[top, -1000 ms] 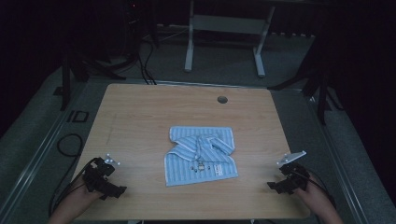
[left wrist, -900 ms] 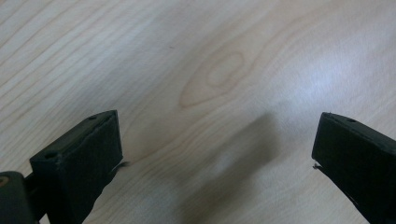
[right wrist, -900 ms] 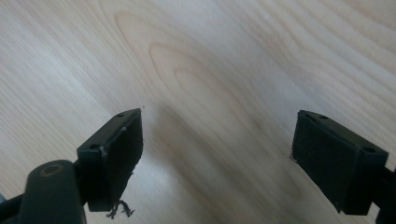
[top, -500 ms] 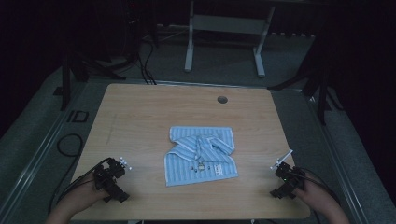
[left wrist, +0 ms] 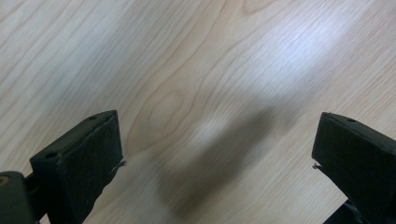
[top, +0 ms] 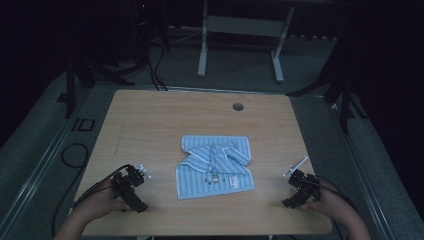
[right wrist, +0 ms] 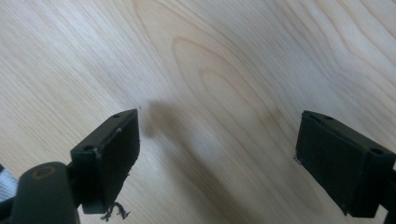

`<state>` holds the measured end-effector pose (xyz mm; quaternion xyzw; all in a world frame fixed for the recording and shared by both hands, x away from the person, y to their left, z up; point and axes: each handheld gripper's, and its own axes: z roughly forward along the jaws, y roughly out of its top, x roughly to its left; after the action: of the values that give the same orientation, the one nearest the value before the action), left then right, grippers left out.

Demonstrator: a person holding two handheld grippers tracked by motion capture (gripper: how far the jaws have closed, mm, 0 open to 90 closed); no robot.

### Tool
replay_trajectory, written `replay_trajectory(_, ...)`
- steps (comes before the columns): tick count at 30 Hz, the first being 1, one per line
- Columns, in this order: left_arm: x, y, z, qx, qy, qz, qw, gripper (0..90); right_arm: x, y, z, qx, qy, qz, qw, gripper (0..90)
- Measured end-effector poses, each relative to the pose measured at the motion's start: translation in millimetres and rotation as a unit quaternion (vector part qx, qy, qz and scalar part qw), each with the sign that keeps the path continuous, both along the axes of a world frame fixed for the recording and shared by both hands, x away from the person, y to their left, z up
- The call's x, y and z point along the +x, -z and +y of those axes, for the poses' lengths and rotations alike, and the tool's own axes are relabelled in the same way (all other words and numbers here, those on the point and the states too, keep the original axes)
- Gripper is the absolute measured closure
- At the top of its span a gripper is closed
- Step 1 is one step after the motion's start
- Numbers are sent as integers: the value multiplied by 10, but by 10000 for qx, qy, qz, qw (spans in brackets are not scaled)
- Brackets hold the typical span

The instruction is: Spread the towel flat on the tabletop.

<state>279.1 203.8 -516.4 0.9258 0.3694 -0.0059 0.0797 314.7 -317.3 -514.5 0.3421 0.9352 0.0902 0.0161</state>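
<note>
Left gripper [top: 131,186] sits low at the near left of the bench [top: 150,120], jaws spread wide, and in the left gripper view there is nothing between them but pale wood grain and a soft shadow. Over on the other side, the right gripper [top: 300,187] is down at the near right edge, jaws wide apart too, with bare wood between them in the right gripper view and a few loose threads clinging to the pad [right wrist: 112,158] on the left of that view. Each gripper is in a hand [top: 95,205], forearms coming in from the bottom of the high view, cables trailing back. Between the two, and well apart from both, lies the shirt [top: 214,160]: a small light blue striped one, folded into a rough square, flat on the middle of the bench, collar turned up toward the far side, a small label showing near its front edge. Further out, a round dark grommet hole [top: 238,106] sits near the far edge.
</note>
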Motion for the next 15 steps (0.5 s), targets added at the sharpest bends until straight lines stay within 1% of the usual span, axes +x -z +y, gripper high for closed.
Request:
replay_trajectory(3,41,3,-117,-8,60,-69,10000,36,38,11,64,56,-147,61,9999,152)
replay_trajectory(4,55,-1,-163,22,112,-89,9999,36,48,9,93,48,-182,51,9998,171)
replay_trajectory(6,84,-9,-252,-16,152,-95,9998,36,76,0,151,79,-273,36,9996,192)
replay_trajectory(8,117,-24,-342,20,244,-130,9996,41,107,-17,213,103,-365,38,9993,240)
replay_trajectory(10,151,-36,-432,36,320,-146,9994,55,145,-28,275,99,-459,25,9989,259)
replay_trajectory(11,151,-36,-432,36,320,-146,9994,58,145,-28,275,99,-459,25,9989,259)
replay_trajectory(12,188,-51,-503,39,338,-178,9993,58,162,-34,307,79,-473,11,9988,309)
replay_trajectory(13,207,-61,-545,36,339,-225,9992,108,192,-42,362,47,-577,3,9983,326)
replay_trajectory(15,246,-80,-625,-19,345,-247,9991,134,231,-54,424,63,-652,10,9978,364)
